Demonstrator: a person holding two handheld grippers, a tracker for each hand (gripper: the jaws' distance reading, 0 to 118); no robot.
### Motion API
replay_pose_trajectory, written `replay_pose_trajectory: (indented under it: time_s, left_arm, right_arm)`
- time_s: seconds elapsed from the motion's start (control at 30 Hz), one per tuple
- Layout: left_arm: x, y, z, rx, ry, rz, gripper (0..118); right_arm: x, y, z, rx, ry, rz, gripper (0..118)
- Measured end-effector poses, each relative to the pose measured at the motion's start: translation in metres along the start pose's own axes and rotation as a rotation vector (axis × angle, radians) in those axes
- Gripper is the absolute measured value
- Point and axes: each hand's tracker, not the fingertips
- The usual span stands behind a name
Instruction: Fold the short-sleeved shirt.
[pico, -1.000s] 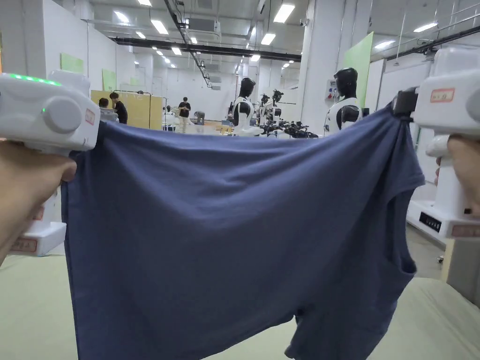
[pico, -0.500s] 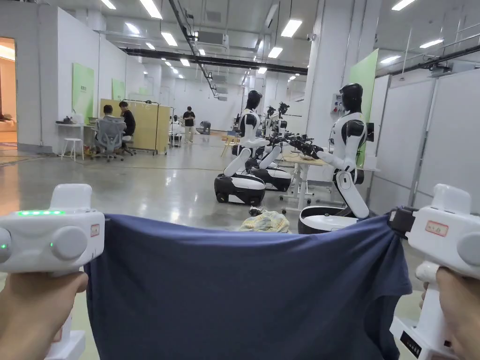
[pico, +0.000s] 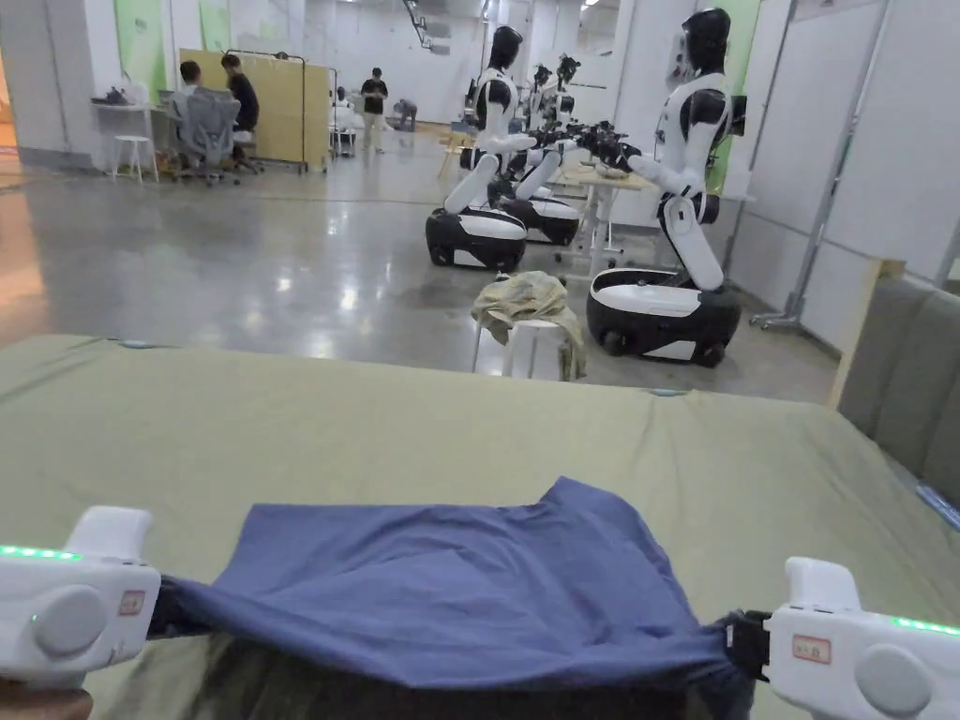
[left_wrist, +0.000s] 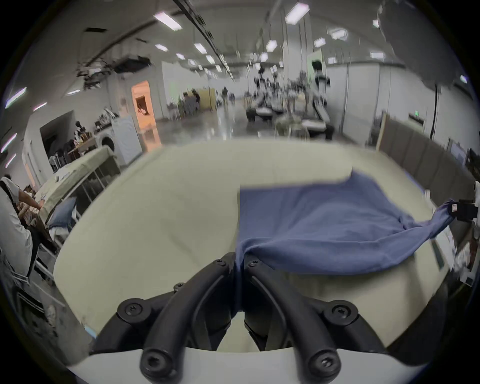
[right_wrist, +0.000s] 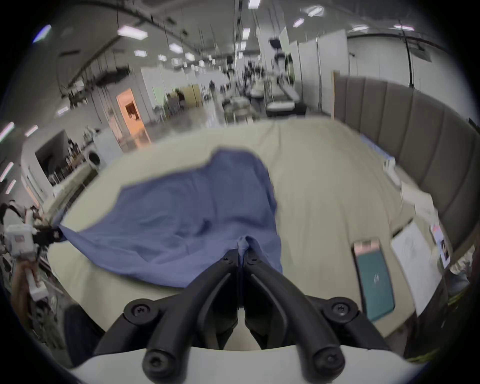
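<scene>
Both my grippers, left gripper and right gripper, pinch the soft blue shirt, draped over the olive bedsheet.

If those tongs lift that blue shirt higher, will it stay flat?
Probably not: the blue cotton short-sleeved shirt sags between the left tongs and right tongs, so it looks floppy. Likely light too, since small pinches hold it.

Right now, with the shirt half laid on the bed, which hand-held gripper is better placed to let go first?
Neither clearly. The left hand-held gripper and right hand-held gripper each pinch a near corner of the blue shirt, both level at the green bed edge. Lower both together, then release.
</scene>
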Motion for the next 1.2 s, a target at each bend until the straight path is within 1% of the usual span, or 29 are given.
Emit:
replay_pose_trajectory:
  time_s: [0.1,0.17,0.23,0.27,0.3,0.33,0.37,0.4,0.43,0.5,0.53,0.57,0.6,0.63,0.67,0.7,0.73,0.77,0.8,0.83,0.9,1.0,1.03,1.07,1.1,1.13,1.2]
  left_arm:
    - [-0.002,-0.038,-0.012,-0.063,0.001,0.016,7]
    - [-0.001,-0.052,-0.015,-0.067,0.002,0.031,16]
    - [0.005,-0.057,-0.009,-0.033,0.028,0.035,30]
    - [0.014,-0.056,0.008,0.022,0.096,0.026,64]
    - [0.020,-0.056,0.020,0.076,0.080,0.007,84]
    - [0.027,-0.057,0.036,0.161,0.069,0.007,93]
    - [0.035,-0.058,0.053,0.243,0.031,0.006,93]
    - [0.035,-0.055,0.061,0.300,-0.008,0.027,93]
    - [0.043,-0.056,0.074,0.348,-0.044,0.034,93]
    - [0.058,-0.058,0.088,0.420,-0.063,0.017,93]
    - [0.059,-0.060,0.085,0.447,-0.041,-0.009,93]
    - [0.066,-0.063,0.087,0.479,-0.009,-0.020,92]
    - [0.070,-0.066,0.088,0.493,0.013,-0.028,90]
    - [0.073,-0.069,0.087,0.501,0.042,-0.026,81]
    - [0.065,-0.074,0.068,0.477,0.060,-0.016,34]
    - [0.062,-0.077,0.066,0.479,0.051,-0.015,5]
    - [0.059,-0.079,0.061,0.478,0.043,-0.014,5]
    - [0.057,-0.080,0.056,0.447,0.104,-0.020,5]
    - [0.055,-0.082,0.047,0.414,0.087,-0.048,5]
    - [0.046,-0.082,0.041,0.361,0.074,-0.039,5]
    - [0.027,-0.084,0.030,0.292,0.101,0.004,5]
    - [-0.003,-0.093,0.016,0.201,0.077,0.073,6]
    - [-0.012,-0.095,0.007,0.157,0.053,0.076,19]
    - [-0.016,-0.094,0.010,0.114,0.044,0.077,57]
    - [-0.019,-0.096,0.004,0.090,0.043,0.072,84]
    - [-0.023,-0.097,-0.002,0.079,0.057,0.053,96]
    - [-0.021,-0.095,-0.007,0.090,0.030,0.036,96]
  right_arm:
    - [0.006,-0.051,-0.022,-0.078,-0.043,0.033,2]
    - [0.007,-0.066,-0.026,-0.070,-0.048,0.013,7]
    - [0.008,-0.068,-0.022,-0.049,-0.047,0.007,14]
    - [0.003,-0.064,-0.013,-0.010,-0.066,0.006,44]
    - [-0.001,-0.060,-0.002,0.047,-0.069,0.004,78]
    - [-0.007,-0.057,0.008,0.112,-0.041,0.001,104]
    - [-0.013,-0.054,0.019,0.196,-0.011,-0.008,118]
    - [-0.020,-0.052,0.029,0.273,0.013,-0.011,118]
    - [-0.029,-0.046,0.035,0.364,0.043,0.014,118]
    - [-0.046,-0.045,0.049,0.459,0.013,0.069,118]
    - [-0.055,-0.046,0.053,0.504,-0.014,0.094,118]
    - [-0.063,-0.046,0.064,0.538,-0.012,0.104,113]
    - [-0.069,-0.049,0.067,0.573,-0.017,0.092,102]
    - [-0.072,-0.051,0.069,0.573,-0.016,0.077,72]
    - [-0.073,-0.053,0.067,0.566,-0.008,0.081,0]
    - [-0.075,-0.055,0.063,0.571,-0.020,0.100,0]
    - [-0.080,-0.057,0.060,0.553,-0.106,0.152,0]
    - [-0.081,-0.061,0.056,0.565,-0.136,0.169,0]
    - [-0.077,-0.063,0.056,0.557,-0.063,0.163,0]
    - [-0.077,-0.062,0.061,0.515,-0.034,0.145,0]
    - [-0.077,-0.066,0.060,0.515,-0.058,0.157,0]
    - [-0.081,-0.075,0.059,0.498,-0.066,0.189,0]
    - [-0.081,-0.077,0.056,0.486,-0.065,0.192,0]
    - [-0.079,-0.079,0.052,0.463,-0.057,0.186,0]
    - [-0.079,-0.080,0.048,0.440,-0.057,0.176,0]
    - [-0.078,-0.081,0.045,0.429,-0.062,0.167,0]
    - [-0.075,-0.084,0.041,0.416,-0.074,0.147,0]
